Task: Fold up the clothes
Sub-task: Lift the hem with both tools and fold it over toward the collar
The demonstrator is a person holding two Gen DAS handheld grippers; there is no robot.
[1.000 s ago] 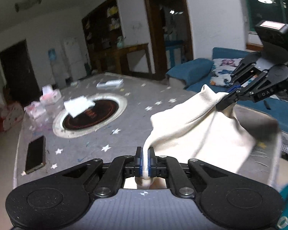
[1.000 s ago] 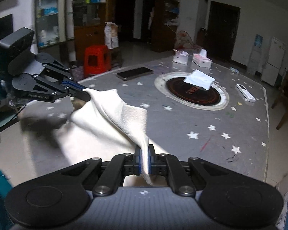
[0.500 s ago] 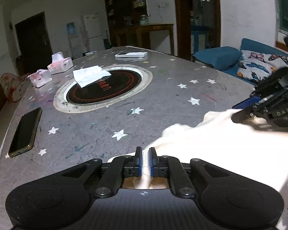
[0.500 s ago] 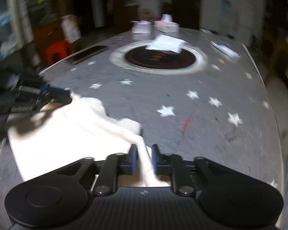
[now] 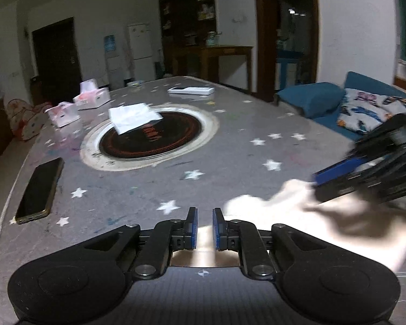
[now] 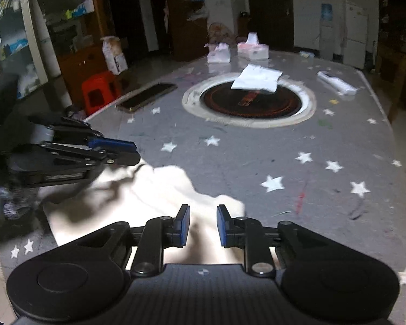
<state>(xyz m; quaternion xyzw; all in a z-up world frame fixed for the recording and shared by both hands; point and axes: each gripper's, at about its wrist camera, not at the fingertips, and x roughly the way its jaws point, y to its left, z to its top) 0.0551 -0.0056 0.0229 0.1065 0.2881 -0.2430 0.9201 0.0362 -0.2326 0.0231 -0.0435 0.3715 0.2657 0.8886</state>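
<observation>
Both grippers, left gripper (image 5: 202, 226) and right gripper (image 6: 203, 226), sit released over the cream cloth (image 6: 154, 189); regrip its near edge evenly before folding across the table (image 6: 257, 149).

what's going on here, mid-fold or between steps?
Between steps, it seems. A person holds two handheld grippers over a cream-white cloth lying rumpled at the near edge of the grey star-patterned table. The left gripper and the right gripper are both open, with cloth below the gaps but nothing pinched. Neither is lifting it.
</observation>
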